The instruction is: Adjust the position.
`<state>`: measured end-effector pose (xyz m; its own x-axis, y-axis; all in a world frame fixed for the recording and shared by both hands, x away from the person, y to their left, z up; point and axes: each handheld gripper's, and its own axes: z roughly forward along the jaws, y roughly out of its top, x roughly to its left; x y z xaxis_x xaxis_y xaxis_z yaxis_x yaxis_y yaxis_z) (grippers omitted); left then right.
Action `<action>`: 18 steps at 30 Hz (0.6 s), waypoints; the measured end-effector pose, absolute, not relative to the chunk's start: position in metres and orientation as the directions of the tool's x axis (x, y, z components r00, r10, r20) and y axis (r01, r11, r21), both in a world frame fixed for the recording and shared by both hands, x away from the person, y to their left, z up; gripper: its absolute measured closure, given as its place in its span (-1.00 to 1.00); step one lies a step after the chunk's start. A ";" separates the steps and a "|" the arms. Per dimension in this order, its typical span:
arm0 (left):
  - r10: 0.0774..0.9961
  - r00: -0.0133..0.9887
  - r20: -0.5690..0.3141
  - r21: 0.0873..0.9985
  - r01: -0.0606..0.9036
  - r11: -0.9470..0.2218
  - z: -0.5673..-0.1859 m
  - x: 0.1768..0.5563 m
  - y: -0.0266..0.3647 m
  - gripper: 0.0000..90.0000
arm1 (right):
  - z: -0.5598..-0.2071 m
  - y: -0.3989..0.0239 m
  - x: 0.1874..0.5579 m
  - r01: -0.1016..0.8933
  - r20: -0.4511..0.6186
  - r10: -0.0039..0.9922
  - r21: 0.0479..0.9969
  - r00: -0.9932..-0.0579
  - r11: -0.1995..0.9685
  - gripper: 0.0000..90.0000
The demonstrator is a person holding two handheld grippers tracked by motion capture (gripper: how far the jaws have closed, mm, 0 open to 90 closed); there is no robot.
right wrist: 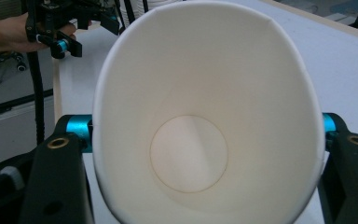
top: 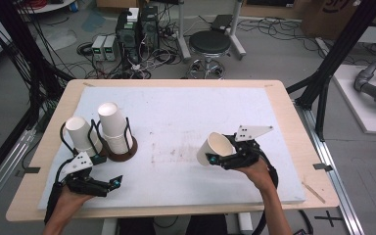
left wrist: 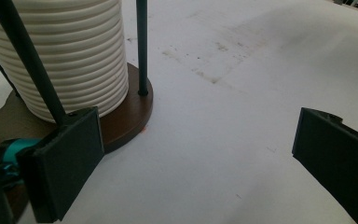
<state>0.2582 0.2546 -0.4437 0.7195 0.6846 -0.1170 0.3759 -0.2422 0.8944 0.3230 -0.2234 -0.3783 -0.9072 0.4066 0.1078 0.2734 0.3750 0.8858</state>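
Note:
A wire cup holder with a brown round base [top: 129, 153] stands at the table's left and carries two stacks of white paper cups [top: 113, 126] [top: 80, 135]. My left gripper [top: 108, 183] sits low just in front of it, open with nothing between its jaws. In the left gripper view the ribbed cup stack [left wrist: 70, 51], the base [left wrist: 133, 112] and a black rod [left wrist: 142, 46] lie close ahead of the left gripper [left wrist: 191, 163]. My right gripper [top: 221, 159] is shut on a single white paper cup [top: 214, 148], tilted on its side, its rim squeezed oval. The cup's inside [right wrist: 205, 116] faces the camera.
A white mat [top: 186, 112] covers the wooden table [top: 293, 127]. Beyond the far edge are a black stool [top: 209, 44], computer boxes [top: 134, 32] and cables on the floor. Black frame posts [top: 323, 73] stand at both sides. The other hand's gripper [right wrist: 70, 23] is visible far off.

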 end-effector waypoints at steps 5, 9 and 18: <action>0.693 0.711 -0.117 0.894 0.379 -0.238 -0.444 0.259 0.256 -0.96 | -0.379 -0.223 0.324 0.276 0.102 0.415 0.881 -0.904 0.384 -0.30; 0.693 0.710 -0.126 0.896 0.382 -0.228 -0.445 0.260 0.256 -0.96 | -0.380 -0.224 0.324 0.279 0.103 0.417 0.879 -0.903 0.386 -0.30; 0.705 0.699 -0.123 0.896 0.384 -0.224 -0.449 0.262 0.256 -0.96 | -0.381 -0.228 0.324 0.285 0.103 0.429 0.877 -0.897 0.386 -0.30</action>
<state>0.2619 0.2563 -0.4491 0.6989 0.7045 -0.1234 0.3838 -0.2239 0.8958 0.3244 -0.2276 -0.3814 -0.8974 0.4291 0.1028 0.2850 0.3858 0.8775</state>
